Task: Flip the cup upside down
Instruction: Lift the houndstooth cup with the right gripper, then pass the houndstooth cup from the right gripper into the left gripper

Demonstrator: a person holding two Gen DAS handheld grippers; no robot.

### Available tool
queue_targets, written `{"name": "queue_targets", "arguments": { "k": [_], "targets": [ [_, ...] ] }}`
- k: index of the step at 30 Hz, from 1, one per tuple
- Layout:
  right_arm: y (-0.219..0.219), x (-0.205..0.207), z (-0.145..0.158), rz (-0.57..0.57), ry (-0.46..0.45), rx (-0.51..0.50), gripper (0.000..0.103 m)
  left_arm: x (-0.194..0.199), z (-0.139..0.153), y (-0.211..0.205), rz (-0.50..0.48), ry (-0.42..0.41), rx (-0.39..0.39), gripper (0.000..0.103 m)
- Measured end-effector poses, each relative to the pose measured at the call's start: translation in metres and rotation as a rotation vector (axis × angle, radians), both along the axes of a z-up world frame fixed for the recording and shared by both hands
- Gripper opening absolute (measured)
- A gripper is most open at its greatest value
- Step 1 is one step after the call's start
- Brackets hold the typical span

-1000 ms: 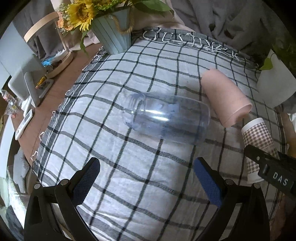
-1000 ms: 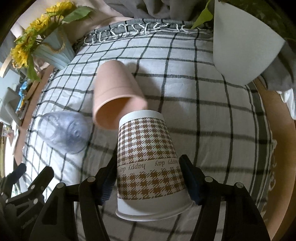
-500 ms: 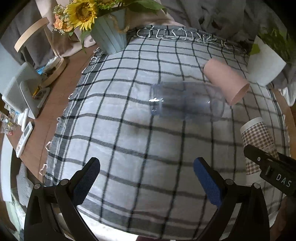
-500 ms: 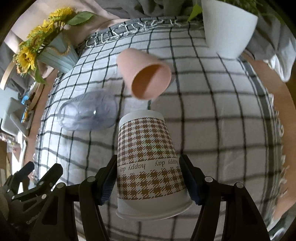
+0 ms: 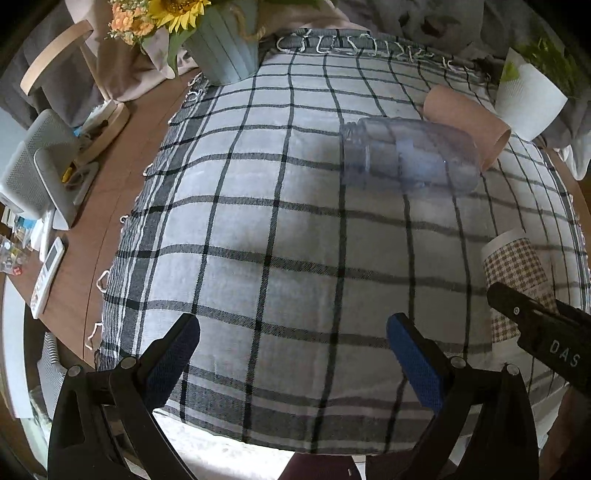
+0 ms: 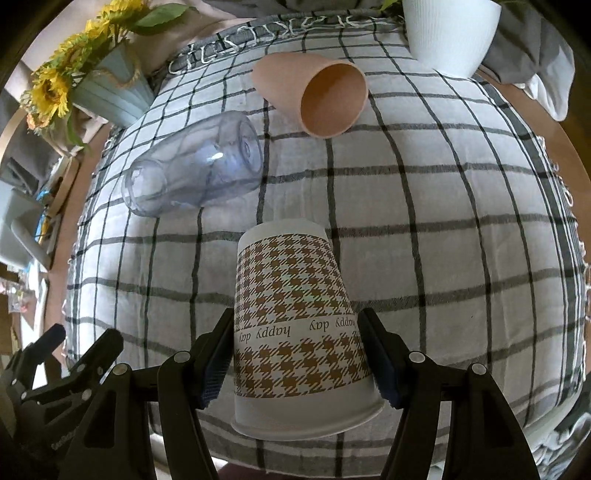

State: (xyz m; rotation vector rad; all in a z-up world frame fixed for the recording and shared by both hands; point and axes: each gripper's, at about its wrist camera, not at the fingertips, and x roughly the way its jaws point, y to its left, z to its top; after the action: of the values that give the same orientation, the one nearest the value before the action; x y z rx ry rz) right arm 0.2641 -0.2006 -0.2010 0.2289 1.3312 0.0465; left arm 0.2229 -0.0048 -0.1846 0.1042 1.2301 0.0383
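Above the checked cloth (image 6: 443, 229), right gripper (image 6: 297, 356) jaws still pinch inverted paper cup (image 6: 295, 317) (now higher); left gripper (image 5: 293, 354) jaws spread.

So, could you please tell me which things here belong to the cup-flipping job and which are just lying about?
In the job:
- brown houndstooth paper cup, rim down
- right tool, clamped on it

Lying about:
- clear plastic tumbler, on its side
- pink plastic cup, on its side
- sunflower pot
- white ribbed planter
- left tool, open

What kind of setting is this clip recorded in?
Most likely a lived-in home room: a plaid tablecloth over a wooden table, a sunflower vase, a remote control, and grey fabric bunched behind.
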Motion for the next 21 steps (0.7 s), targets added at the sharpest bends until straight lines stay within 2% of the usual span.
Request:
{"name": "queue_targets", "arguments": {
  "k": [11, 17, 21],
  "targets": [
    [0.006, 0.002, -0.010, -0.035, 0.014, 0.001, 0.066, 0.002, -0.008, 0.006, -0.023, 0.017, 0.006, 0.103],
    [0.004, -0.002, -0.004, -0.042, -0.009, 0.001, 0.083, 0.002, -0.003, 0.004, -0.026, 0.007, 0.003, 0.103],
    [-0.004, -0.010, 0.018, -0.059, -0.062, 0.014, 0.083, 0.004, 0.009, -0.002, -0.030, -0.014, -0.013, 0.103]
  ]
}}
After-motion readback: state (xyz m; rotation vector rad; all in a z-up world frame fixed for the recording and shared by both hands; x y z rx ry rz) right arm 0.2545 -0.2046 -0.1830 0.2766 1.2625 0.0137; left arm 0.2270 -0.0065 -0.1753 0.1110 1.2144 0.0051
